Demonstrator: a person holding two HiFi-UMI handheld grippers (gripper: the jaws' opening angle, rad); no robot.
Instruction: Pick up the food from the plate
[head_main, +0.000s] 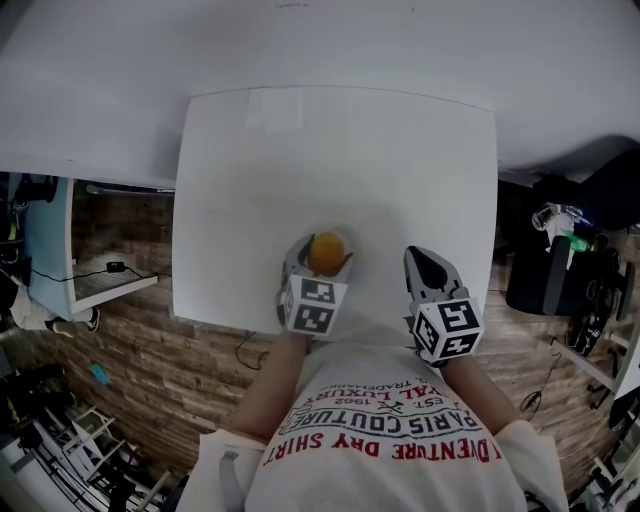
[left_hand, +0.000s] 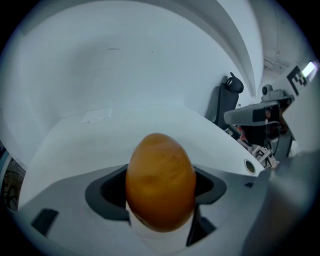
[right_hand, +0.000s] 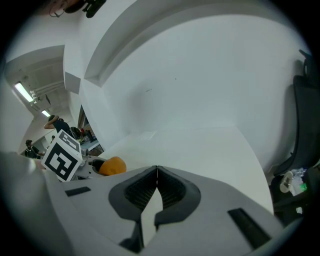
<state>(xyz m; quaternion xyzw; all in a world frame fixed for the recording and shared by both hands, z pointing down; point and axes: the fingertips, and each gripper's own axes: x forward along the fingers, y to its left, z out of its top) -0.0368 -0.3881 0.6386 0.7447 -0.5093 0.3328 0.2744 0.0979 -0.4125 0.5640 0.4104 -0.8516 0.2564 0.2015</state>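
- Left claw is closed part-way onto the food, a smooth orange, egg-shaped piece. It stands upright between the two dark pads, which press on its sides.
- From the head view, the food sits at the tip of the left claw, over the near part of the white surface.
- Right claw is pressed fully together with nothing in it. It waits to the right of the left claw, near it but apart (it seems to have no part in the grasp).
- Progress, as a judgement: the grip looks made. Whether the food is clear of the plate cannot be told, since no plate rim stands out against the white beneath the left claw.
- Left to do: raise it clear.
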